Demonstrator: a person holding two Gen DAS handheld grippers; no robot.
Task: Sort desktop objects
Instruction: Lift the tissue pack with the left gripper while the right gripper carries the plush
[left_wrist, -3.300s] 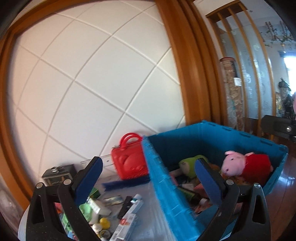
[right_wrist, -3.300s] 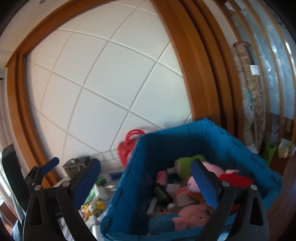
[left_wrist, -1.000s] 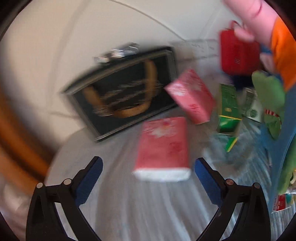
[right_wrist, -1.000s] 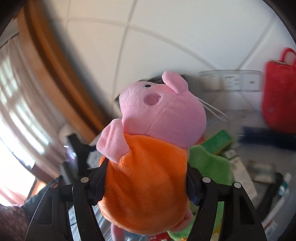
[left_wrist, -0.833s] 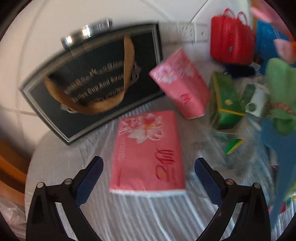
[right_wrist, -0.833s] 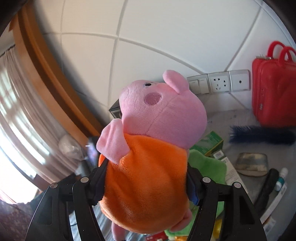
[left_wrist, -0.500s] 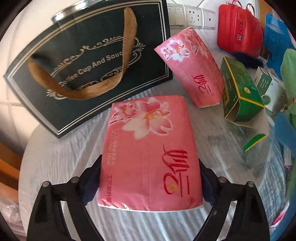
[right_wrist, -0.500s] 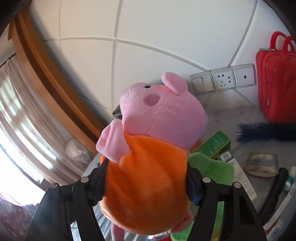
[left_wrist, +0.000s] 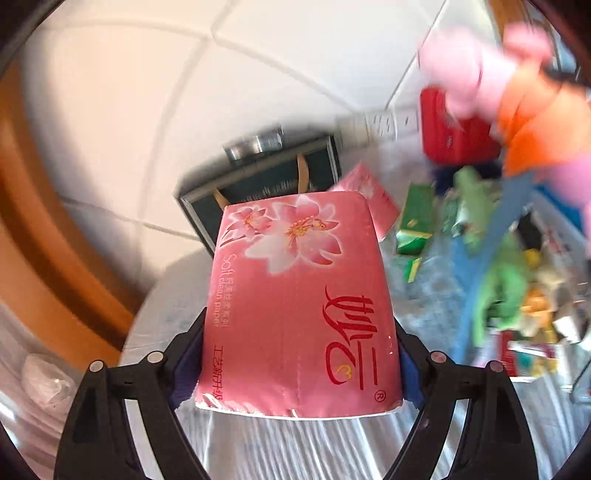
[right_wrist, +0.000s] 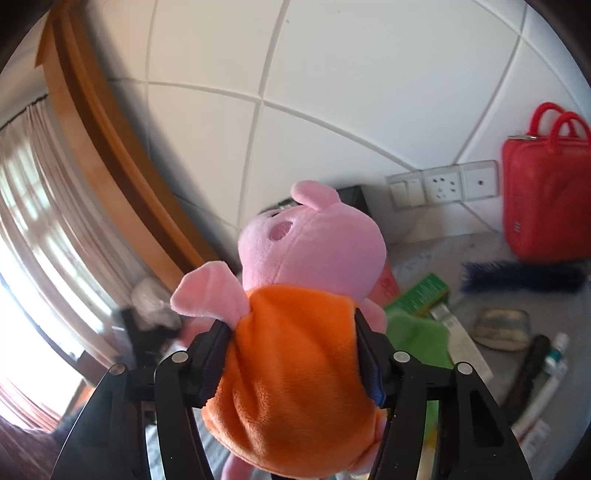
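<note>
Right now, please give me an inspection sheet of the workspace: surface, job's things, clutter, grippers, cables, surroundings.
Surface: table under a pale cover.
Job's things: pink tissue pack and pig plush toy, both gripped.
Clutter: green box, dark brush, red case, black gift bag, second tissue pack.
Grippers: left gripper shut on the pack; right gripper shut on the toy; both have just been closing.
Cables: nothing seen.
Surroundings: tiled wall, wall sockets.

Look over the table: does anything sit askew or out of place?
Yes. A second pink tissue pack lies tilted, propped against the dark gift bag rather than flat, and a green carton beside it has an open flap.
</note>
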